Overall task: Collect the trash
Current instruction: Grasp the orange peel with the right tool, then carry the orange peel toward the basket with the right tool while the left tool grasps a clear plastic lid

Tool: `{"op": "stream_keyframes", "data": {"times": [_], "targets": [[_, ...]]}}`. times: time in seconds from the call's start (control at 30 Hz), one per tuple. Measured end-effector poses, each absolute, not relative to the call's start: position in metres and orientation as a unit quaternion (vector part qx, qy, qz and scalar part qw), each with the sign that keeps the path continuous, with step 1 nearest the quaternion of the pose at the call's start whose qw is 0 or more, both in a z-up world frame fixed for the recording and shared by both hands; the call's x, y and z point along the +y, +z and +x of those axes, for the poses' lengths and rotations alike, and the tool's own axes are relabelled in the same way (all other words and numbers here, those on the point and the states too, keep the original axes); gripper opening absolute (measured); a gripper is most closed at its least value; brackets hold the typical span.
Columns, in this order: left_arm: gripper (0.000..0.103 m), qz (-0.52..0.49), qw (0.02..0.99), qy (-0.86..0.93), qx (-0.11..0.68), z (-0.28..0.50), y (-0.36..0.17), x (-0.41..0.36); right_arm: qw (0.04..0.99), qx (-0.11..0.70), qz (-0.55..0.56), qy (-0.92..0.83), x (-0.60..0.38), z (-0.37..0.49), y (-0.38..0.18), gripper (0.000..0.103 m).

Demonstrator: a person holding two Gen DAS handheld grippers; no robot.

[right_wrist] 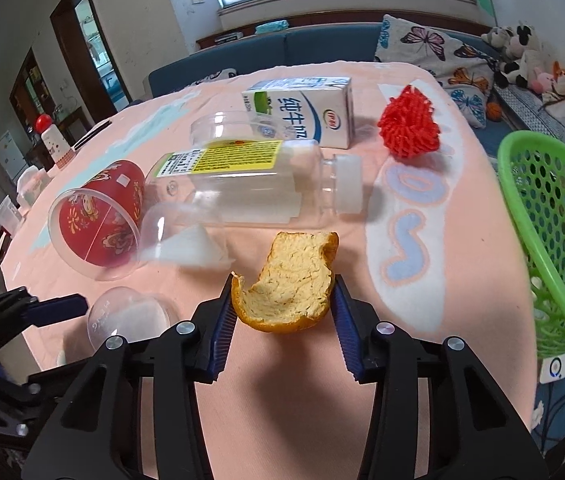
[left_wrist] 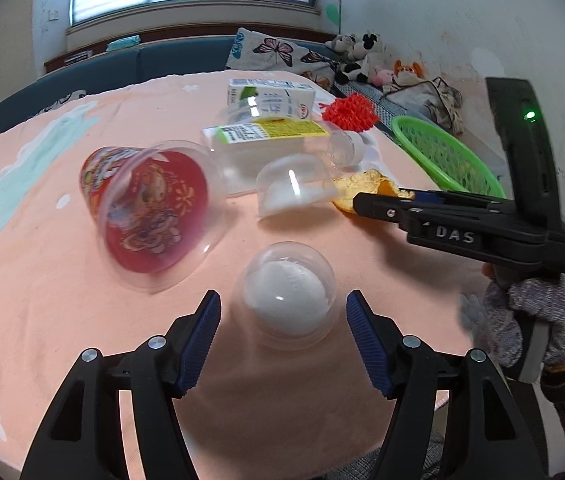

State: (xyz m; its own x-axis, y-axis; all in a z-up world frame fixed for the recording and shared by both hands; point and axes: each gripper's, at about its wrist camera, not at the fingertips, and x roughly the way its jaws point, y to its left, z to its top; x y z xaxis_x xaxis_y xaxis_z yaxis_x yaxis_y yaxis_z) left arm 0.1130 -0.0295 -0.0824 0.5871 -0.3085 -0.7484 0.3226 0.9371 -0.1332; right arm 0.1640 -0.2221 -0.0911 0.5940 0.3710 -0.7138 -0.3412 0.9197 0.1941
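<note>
At the near edge of the table, the right gripper has its blue pads closed in on a piece of orange peel, one pad pressing each side of it. From the left wrist view that peel is half hidden behind the right gripper's black fingers, which come in level from the right, with a gloved hand on the handle below; the glove is cut off by the rim of the view. The left gripper hangs wide open, pads either side of a small clear dome lid but touching nothing. Just past it, a second clear dome lies on its side, and its milky inside is hard to read. A red printed cup lies tipped over toward the left edge, a clear bottle on its side mid-table, a milk carton behind it. A red pom-pom sits toward the far right corner. The green basket stands off the right edge, partly cropped, contents unclear.
</note>
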Motion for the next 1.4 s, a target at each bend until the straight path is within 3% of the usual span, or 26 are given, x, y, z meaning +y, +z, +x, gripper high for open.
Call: {"op": "stream_keyframes", "data": {"times": [0.47,0.87,1.4], "targets": [[0.063,0.023,0.889,-0.173,0.423,0.127,-0.095,-0.047,0.901,0.392,0.038,0.181,-0.251,0.14,-0.077,0.046],[0.056,0.02,0.892,-0.166,0.42,0.129,-0.096,-0.047,0.907,0.38,0.047,0.172,-0.263,0.132,-0.066,0.046],[0.056,0.008,0.901,-0.182,0.393,0.099,-0.061,-0.028,0.912,0.375,0.067,0.15,-0.288,0.126,-0.061,0.046]]}}
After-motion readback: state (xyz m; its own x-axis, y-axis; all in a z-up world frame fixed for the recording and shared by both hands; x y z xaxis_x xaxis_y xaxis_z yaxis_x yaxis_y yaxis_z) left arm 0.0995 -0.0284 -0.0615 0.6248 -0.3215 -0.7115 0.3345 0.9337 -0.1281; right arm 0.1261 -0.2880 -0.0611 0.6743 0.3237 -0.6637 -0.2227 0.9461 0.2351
